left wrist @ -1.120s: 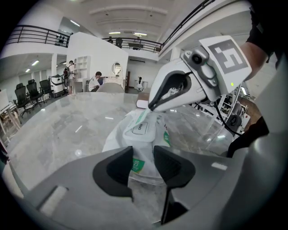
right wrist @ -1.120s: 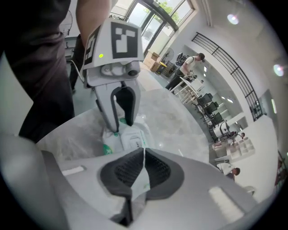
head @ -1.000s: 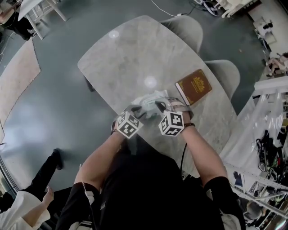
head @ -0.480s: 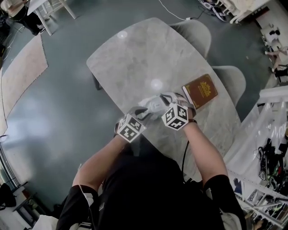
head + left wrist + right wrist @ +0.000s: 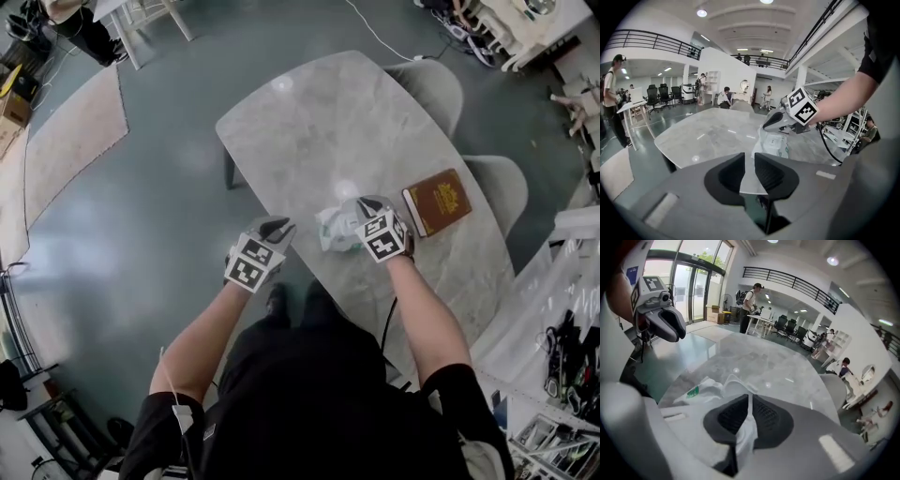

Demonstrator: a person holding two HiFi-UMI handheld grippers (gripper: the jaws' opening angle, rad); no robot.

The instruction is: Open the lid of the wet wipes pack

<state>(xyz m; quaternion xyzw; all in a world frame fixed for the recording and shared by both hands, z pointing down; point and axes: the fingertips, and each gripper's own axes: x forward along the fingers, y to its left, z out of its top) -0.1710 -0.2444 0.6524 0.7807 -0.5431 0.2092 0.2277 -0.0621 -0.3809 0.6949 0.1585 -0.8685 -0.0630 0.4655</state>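
The wet wipes pack (image 5: pixel 330 230), white and crumpled with a green mark, lies near the front edge of the marble table (image 5: pixel 319 122). My right gripper (image 5: pixel 359 211) sits on the pack's right side. In the right gripper view its jaws (image 5: pixel 750 411) pinch a thin white flap of the pack (image 5: pixel 708 387) and are opening. My left gripper (image 5: pixel 277 227) hangs to the left of the pack, off the table's edge. Its jaws (image 5: pixel 749 164) are closing, a narrow slit apart, with nothing between them. The pack (image 5: pixel 774 146) lies ahead of them under the right gripper (image 5: pixel 776 123).
A brown book (image 5: pixel 438 202) lies on the table right of the pack. Two grey chairs (image 5: pixel 436 84) (image 5: pixel 497 183) stand along the table's far right side. The floor left of the table holds a rug (image 5: pixel 66 141). People and desks are in the background.
My left gripper pulled away from the pack to the left and up, past the table's edge, and its jaws narrowed. The right gripper stayed at the pack and rolled.
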